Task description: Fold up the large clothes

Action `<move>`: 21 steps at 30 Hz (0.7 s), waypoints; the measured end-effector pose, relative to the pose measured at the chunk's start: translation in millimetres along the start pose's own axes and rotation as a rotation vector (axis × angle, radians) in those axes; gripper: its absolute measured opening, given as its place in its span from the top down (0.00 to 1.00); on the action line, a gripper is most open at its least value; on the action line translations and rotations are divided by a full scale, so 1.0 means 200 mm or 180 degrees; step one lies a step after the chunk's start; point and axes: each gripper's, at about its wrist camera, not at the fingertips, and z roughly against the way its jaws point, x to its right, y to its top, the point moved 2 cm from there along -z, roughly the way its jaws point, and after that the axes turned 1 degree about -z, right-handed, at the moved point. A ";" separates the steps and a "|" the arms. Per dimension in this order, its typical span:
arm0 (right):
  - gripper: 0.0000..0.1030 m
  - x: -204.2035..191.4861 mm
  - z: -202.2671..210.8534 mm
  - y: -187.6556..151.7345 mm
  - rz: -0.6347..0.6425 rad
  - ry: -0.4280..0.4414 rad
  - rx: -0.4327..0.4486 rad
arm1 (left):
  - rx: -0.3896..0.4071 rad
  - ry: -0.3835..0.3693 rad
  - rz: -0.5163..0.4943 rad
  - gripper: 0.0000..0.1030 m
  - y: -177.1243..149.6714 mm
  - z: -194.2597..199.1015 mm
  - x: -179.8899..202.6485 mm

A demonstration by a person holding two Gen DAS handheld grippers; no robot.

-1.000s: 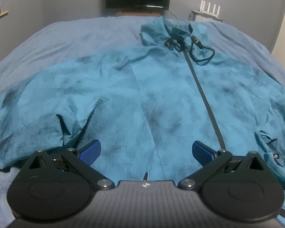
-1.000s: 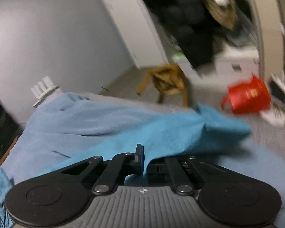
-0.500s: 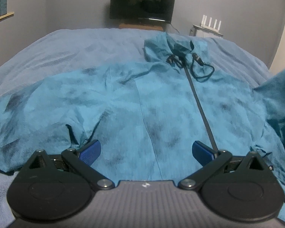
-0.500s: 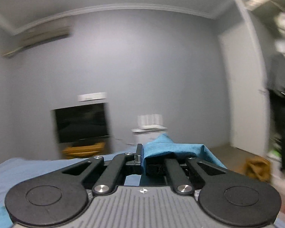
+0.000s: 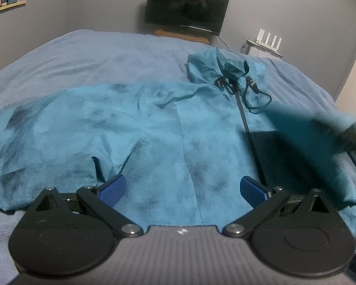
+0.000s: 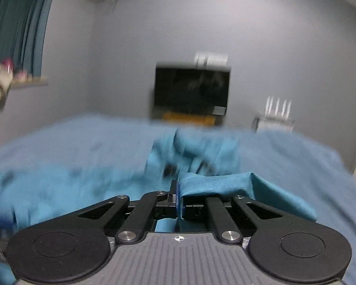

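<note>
- Your right gripper (image 6: 178, 198) has swung round since a second ago: then its camera faced the wardrobe side of the room with a red bag on the floor, and now it faces the television (image 6: 191, 92) on the far wall.
- Its jaws are still pressed together on a fold of the jacket (image 5: 154, 137), and that teal cloth drapes over its right finger and trails off to the right.
- In your left camera the change shows at the right edge of the bed (image 5: 87, 54): a lifted, blurred flap of the jacket with a dark shape behind it now hangs over the right half of the garment and casts a shadow beside the zip (image 5: 249, 133). A second ago that side lay flat.
- Your left gripper (image 5: 181, 188) has barely shifted; its blue pads (image 5: 112, 190) stand wide apart above the hem near the near edge of the bed, with nothing between them.
- The jacket lies front up across the middle of the bed, hood towards the far edge, one sleeve spread to the left edge, the black cord (image 5: 256, 97) looped just right of the zip near the collar.
- A shelf (image 5: 7, 6) on the left wall holds something pink, too small to name.
- A white router (image 5: 268, 41) stands on a small table past the far right corner of the bed.
</note>
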 end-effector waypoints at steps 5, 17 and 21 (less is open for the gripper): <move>0.83 -0.24 -0.08 -0.40 -0.0060 0.0136 -0.0591 | -0.0020 -0.0028 0.0024 0.00 -0.01 0.00 -0.01; 0.31 0.26 -0.08 -0.43 -0.2191 0.0327 -0.0594 | -0.0098 -0.0007 -0.0074 0.00 -0.02 -0.02 0.03; 0.62 0.32 -0.11 -0.41 -0.2377 0.0259 -0.0546 | -0.0126 -0.0002 -0.0071 0.00 -0.02 -0.03 0.02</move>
